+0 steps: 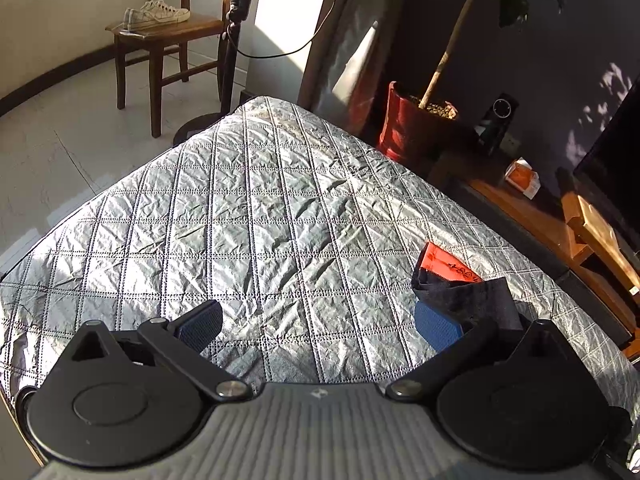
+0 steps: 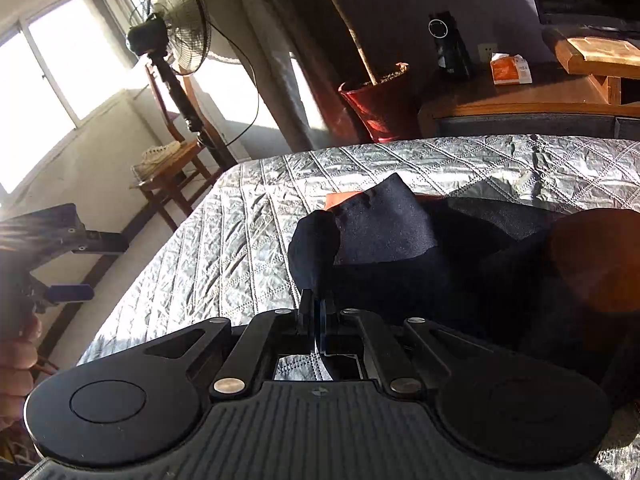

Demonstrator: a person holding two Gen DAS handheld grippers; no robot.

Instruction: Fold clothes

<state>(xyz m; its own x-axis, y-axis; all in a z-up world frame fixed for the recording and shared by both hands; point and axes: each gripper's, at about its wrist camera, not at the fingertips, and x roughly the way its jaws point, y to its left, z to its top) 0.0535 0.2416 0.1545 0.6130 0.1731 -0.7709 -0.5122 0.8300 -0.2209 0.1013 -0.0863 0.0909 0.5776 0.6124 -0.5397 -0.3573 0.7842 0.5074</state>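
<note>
garment (image 2: pixel 384 224) on table (image 1: pixel 248 208), just ahead of my right tongs (image 2: pixel 316 308) | my left tongs (image 1: pixel 316 320) left of garment | chair (image 1: pixel 160 36) beyond table, far left | potted plant (image 1: pixel 416 120) beyond, right

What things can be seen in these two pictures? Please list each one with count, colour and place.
quilted cover: one, silver-grey, spread over the work surface
dark garment: one, navy-black, on the cover's right part, pinched by the right gripper
red item: one, red-orange, partly under the garment
chair: one, brown wood, on the floor beyond the cover
sneakers: one pair, white, on the chair seat
standing fan: one, black, beside the chair
plant pot: one, red, holding a small tree
tissue box: one, orange-white, on the wooden cabinet
left gripper: open, over bare cover
right gripper: shut on the garment
</note>
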